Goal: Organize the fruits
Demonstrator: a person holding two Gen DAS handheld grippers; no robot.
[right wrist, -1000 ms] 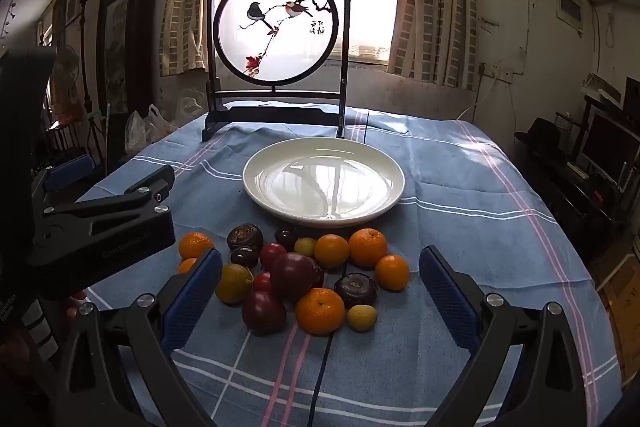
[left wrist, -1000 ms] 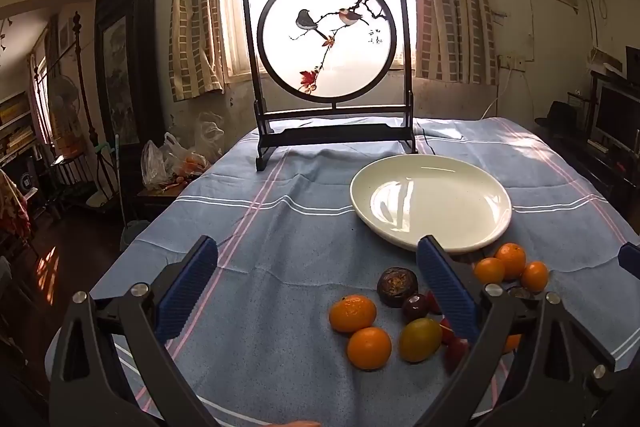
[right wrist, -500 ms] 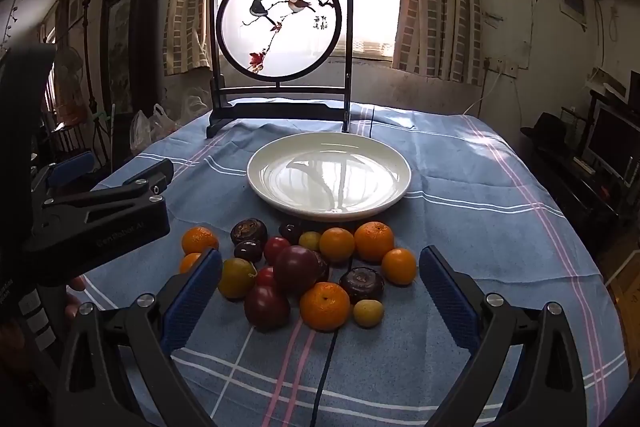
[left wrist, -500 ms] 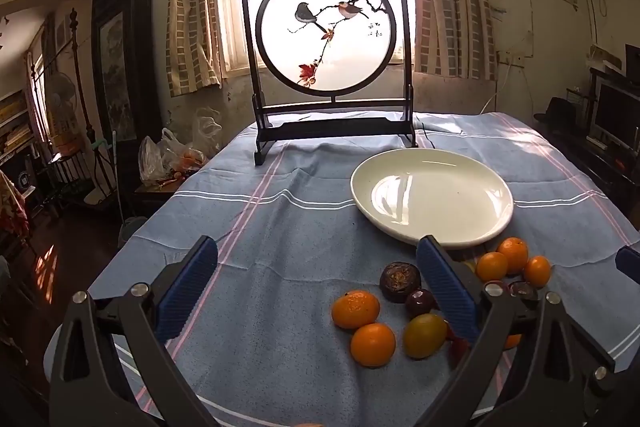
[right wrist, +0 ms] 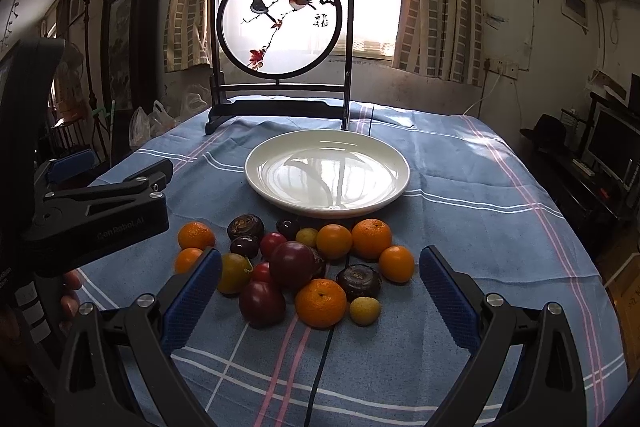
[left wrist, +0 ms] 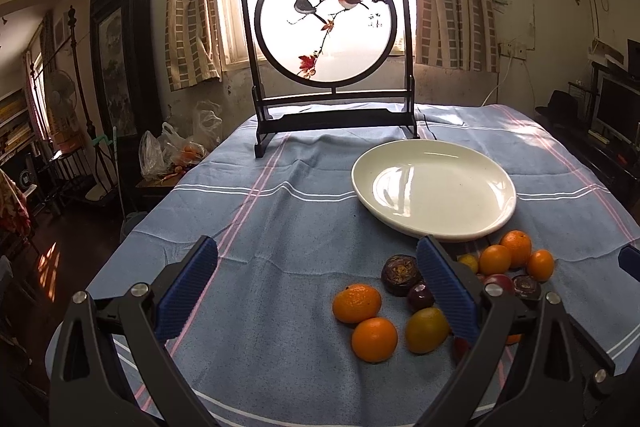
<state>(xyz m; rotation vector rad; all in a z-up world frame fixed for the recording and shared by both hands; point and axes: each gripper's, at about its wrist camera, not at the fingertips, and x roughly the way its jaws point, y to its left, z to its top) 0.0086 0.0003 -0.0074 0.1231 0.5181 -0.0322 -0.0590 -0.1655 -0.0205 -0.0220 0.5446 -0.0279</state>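
A pile of fruit lies on the blue tablecloth in front of an empty white plate (right wrist: 328, 175): several oranges (right wrist: 320, 302), dark plums (right wrist: 291, 263), dark wrinkled fruits (right wrist: 359, 281) and small yellow-green ones (right wrist: 364, 310). My right gripper (right wrist: 320, 299) is open and empty, above the near side of the pile. My left gripper (left wrist: 316, 291) is open and empty, left of the pile; its body shows in the right wrist view (right wrist: 96, 215). In the left wrist view two oranges (left wrist: 356, 303) and the plate (left wrist: 434, 189) show.
A framed round bird screen (right wrist: 280, 43) stands at the table's far end behind the plate. A black cable (right wrist: 320, 367) runs over the cloth towards the fruit. Plastic bags (left wrist: 172, 151) sit on a low stand left of the table. A television (right wrist: 612, 143) stands at right.
Both grippers have moved slightly forward and down towards the table; the fruit pile and plate look a little nearer. Nothing was grasped, and the fruit has not moved.
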